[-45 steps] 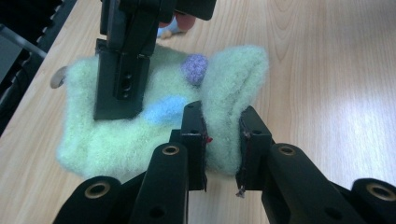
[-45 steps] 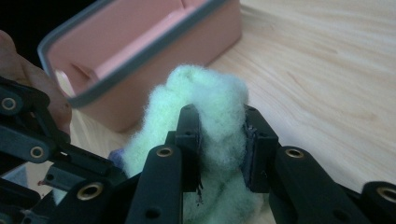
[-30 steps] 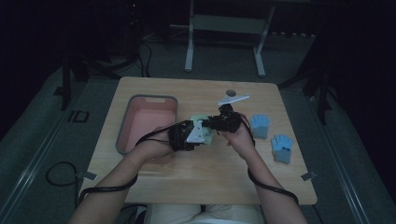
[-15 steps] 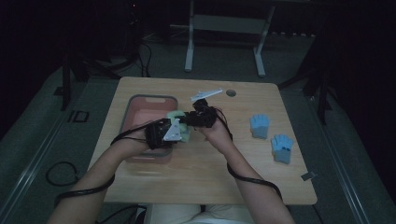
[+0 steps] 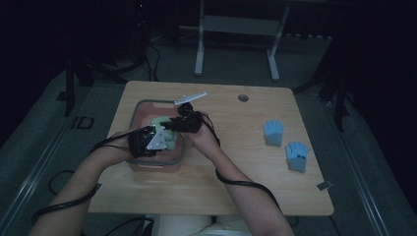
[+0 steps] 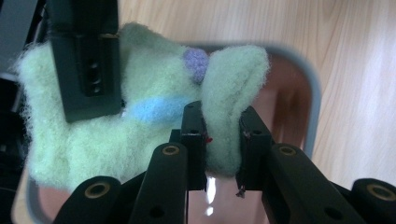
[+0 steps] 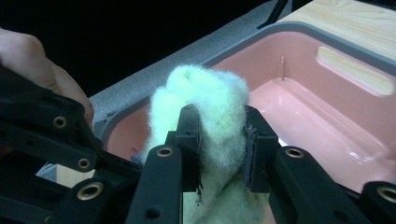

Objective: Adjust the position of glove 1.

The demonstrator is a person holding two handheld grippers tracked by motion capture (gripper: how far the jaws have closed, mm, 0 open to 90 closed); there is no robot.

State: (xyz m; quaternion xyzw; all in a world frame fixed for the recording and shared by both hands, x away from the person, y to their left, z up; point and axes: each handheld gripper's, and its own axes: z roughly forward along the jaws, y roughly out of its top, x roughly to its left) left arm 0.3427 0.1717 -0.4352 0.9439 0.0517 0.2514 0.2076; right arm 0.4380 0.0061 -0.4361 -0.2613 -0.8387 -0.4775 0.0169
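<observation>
A fluffy pale green glove point(image 5: 164, 129) with a blue and a purple spot hangs between both grippers over the pink bin point(image 5: 142, 109). My left gripper point(image 6: 222, 140) is shut on a fold of the green glove point(image 6: 140, 126), with the bin's pink inside under it. My right gripper point(image 7: 219, 140) is shut on another bunched part of the green glove point(image 7: 210, 102), and the pink bin point(image 7: 327, 116) lies just beyond. In the high view the left gripper point(image 5: 147, 141) and right gripper point(image 5: 184, 120) meet above the bin.
Two blue gloves point(image 5: 273, 132) point(image 5: 296, 156) lie flat on the right part of the wooden table point(image 5: 246, 182). A round hole point(image 5: 243, 98) sits near the table's far edge. A metal stand point(image 5: 236, 29) is on the floor behind the table.
Both hands have carried the green glove leftward from the table's middle to above the pink bin. Both grips have stayed the same.
</observation>
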